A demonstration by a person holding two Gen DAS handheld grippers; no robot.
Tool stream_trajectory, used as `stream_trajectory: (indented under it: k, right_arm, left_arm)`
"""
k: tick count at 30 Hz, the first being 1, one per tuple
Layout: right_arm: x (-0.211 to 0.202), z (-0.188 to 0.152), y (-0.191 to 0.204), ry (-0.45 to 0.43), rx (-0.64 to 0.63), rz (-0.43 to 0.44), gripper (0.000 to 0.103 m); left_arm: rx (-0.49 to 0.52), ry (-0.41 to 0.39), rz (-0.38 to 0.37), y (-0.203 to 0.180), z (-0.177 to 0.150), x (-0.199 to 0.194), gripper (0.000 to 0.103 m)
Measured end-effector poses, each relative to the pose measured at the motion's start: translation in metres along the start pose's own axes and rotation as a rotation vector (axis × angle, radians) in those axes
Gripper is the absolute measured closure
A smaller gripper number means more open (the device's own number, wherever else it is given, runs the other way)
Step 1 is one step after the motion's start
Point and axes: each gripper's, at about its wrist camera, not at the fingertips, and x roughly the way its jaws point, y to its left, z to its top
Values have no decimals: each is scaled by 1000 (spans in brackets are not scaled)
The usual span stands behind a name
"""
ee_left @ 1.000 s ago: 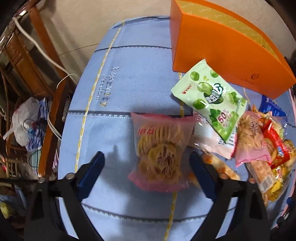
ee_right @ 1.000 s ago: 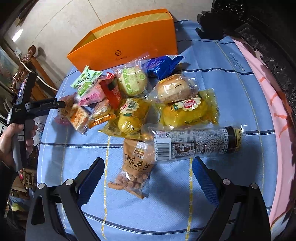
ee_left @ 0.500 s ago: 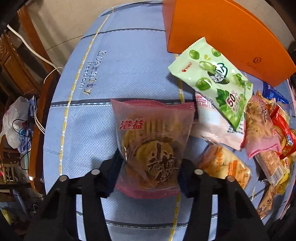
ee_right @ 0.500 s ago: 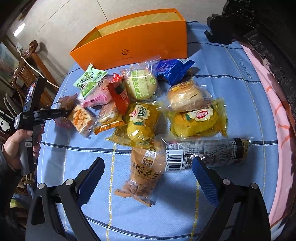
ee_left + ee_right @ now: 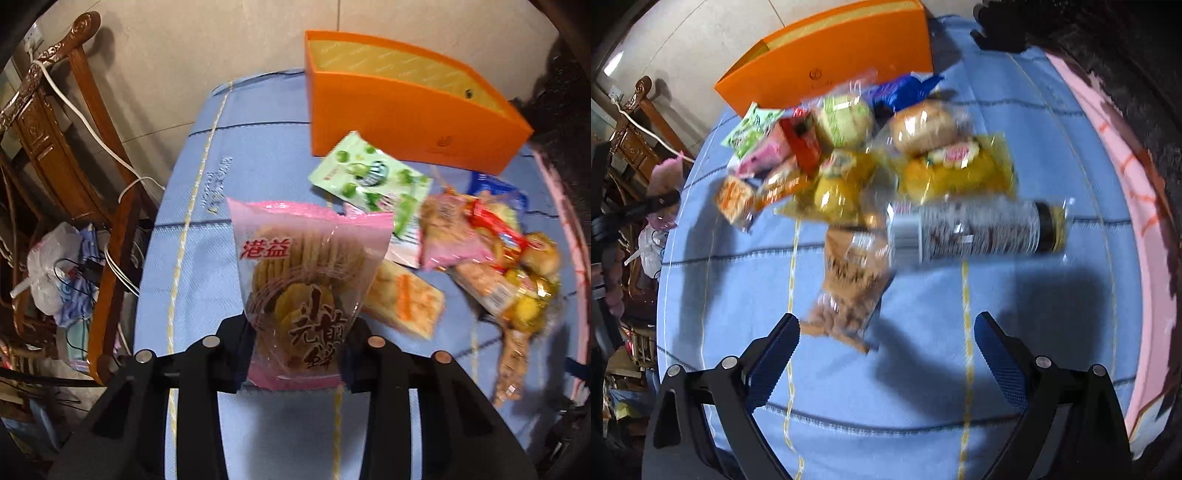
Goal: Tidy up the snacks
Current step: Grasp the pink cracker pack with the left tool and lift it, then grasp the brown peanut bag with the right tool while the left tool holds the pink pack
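Pink cracker packet pinched in my left gripper (image 5: pixel 295 354)

My left jaws are closing on the pink cracker packet (image 5: pixel 306 280), held up off the blue tablecloth (image 5: pixel 184 258), near the orange box (image 5: pixel 406 110). My right gripper (image 5: pixel 886 354) gapes wide over bare cloth (nothing between its fingers), just short of the peanut bag (image 5: pixel 849 288) and the snack pile.

pink cracker packet lifted, the rest heaped by the orange box

the pink cracker packet (image 5: pixel 303 288) stood upright, pinched at its lower end; a green candy packet (image 5: pixel 365 177), buns, yellow cakes (image 5: pixel 956 173) and a peanut bag (image 5: pixel 849 291) lay piled before the open orange box (image 5: pixel 406 110).
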Motion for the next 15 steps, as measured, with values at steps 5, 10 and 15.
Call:
stream_trajectory:
  k: [5, 10, 15]
  right_arm:
    - [8, -13, 8, 13, 24, 24, 7]
    - [19, -20, 13, 4, 101, 31, 7]
    - [22, -22, 23, 5, 93, 30, 7]
  left_arm:
    - [14, 29, -48, -13, -27, -11, 67]
    - [77, 55, -37, -26, -62, -9, 67]
    - [65, 69, -53, -27, -71, -13, 67]
